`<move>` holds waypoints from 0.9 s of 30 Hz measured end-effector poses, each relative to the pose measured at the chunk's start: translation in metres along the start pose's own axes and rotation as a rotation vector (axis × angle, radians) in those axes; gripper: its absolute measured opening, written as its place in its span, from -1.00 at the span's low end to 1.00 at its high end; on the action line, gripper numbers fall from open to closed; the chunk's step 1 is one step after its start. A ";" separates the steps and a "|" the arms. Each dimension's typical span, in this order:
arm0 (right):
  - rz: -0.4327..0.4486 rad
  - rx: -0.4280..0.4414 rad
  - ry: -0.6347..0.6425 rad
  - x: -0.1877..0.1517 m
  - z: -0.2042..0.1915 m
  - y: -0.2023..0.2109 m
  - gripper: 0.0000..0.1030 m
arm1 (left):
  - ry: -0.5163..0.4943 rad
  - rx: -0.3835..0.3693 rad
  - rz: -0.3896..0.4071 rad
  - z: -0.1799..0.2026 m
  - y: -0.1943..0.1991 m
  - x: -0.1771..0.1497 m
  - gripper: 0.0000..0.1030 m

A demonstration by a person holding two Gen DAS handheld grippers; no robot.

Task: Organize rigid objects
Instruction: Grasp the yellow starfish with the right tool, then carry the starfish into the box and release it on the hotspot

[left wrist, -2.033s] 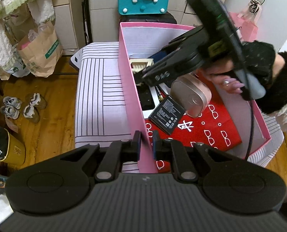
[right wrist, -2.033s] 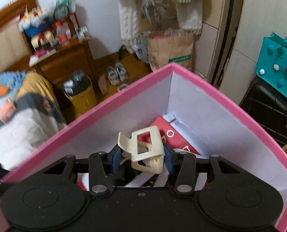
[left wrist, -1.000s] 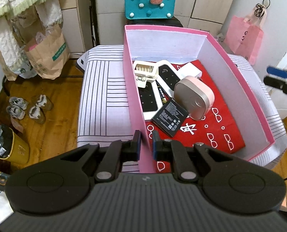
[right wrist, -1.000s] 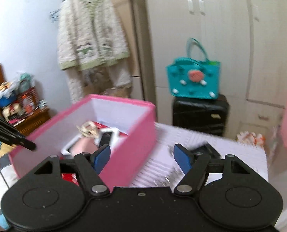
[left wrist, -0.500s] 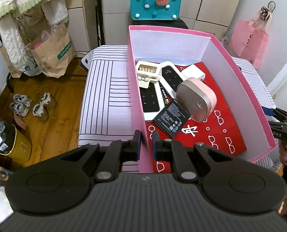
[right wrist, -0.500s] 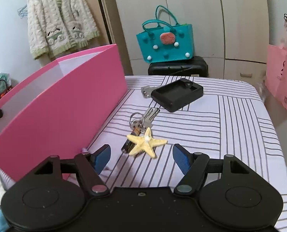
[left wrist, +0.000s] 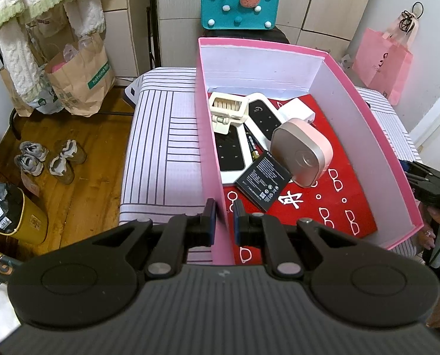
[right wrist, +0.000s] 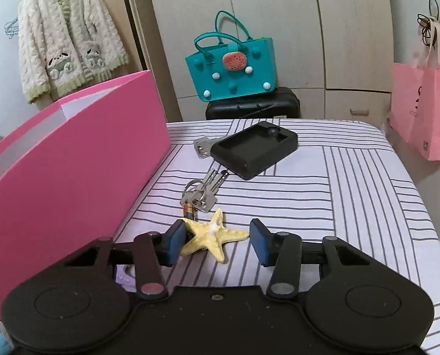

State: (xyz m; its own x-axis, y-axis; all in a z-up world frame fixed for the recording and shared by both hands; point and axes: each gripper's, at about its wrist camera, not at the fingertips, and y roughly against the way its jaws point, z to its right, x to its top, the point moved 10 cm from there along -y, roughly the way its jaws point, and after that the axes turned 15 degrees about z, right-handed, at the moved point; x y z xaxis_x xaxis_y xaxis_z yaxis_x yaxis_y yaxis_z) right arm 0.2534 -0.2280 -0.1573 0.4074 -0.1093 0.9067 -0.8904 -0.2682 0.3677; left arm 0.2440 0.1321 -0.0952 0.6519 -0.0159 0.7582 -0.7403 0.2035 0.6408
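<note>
From the left wrist, the left gripper (left wrist: 222, 217) stays clamped on the near wall of the pink box (left wrist: 370, 136), as before. Inside the box a cream hair clip (left wrist: 227, 112), remotes, a battery pack (left wrist: 262, 184) and a pink-and-silver case (left wrist: 302, 155) lie on red paper. The right gripper (left wrist: 427, 182), earlier above the box, now sits outside its right wall.

From the right wrist, that gripper (right wrist: 217, 244) has dropped to the striped cloth (right wrist: 353, 195) right of the box (right wrist: 72, 159). Its jaws have just been closing around a yellow starfish (right wrist: 212, 236); the left pad touches it, the right stands clear. Keys (right wrist: 203, 190) and a black tray (right wrist: 254, 148) lie beyond.
</note>
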 end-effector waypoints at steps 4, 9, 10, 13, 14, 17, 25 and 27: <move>-0.006 0.012 0.016 -0.001 -0.001 0.001 0.08 | 0.003 -0.001 -0.001 0.000 0.000 0.000 -0.80; 0.009 -0.023 0.121 -0.006 -0.010 0.002 0.02 | 0.009 -0.003 0.002 0.000 0.000 0.000 -0.80; 0.011 -0.025 0.132 -0.006 -0.012 0.003 -0.02 | 0.011 -0.004 0.004 -0.001 0.000 0.000 -0.80; -0.004 0.004 0.128 -0.003 -0.012 0.006 -0.48 | 0.022 -0.009 0.006 -0.002 0.001 0.001 -0.80; -0.015 0.008 0.122 -0.003 -0.011 0.006 -0.48 | 0.024 -0.009 0.006 -0.003 0.001 0.000 -0.80; -0.025 0.001 0.105 -0.001 -0.004 0.009 -0.49 | 0.021 -0.010 0.003 -0.003 0.001 0.000 -0.80; -0.011 0.028 0.147 0.015 -0.014 0.026 -0.49 | 0.025 -0.014 0.003 -0.001 0.001 0.000 -0.80; -0.012 0.055 0.133 0.027 -0.022 0.036 -0.49 | 0.016 -0.017 0.003 -0.001 0.001 0.000 -0.80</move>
State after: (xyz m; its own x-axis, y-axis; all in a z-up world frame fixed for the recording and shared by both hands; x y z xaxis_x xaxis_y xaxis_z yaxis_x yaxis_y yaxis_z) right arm 0.2276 -0.2193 -0.1154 0.3841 0.0208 0.9230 -0.8718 -0.3209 0.3701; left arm 0.2437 0.1327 -0.0947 0.6521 0.0000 0.7581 -0.7395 0.2203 0.6361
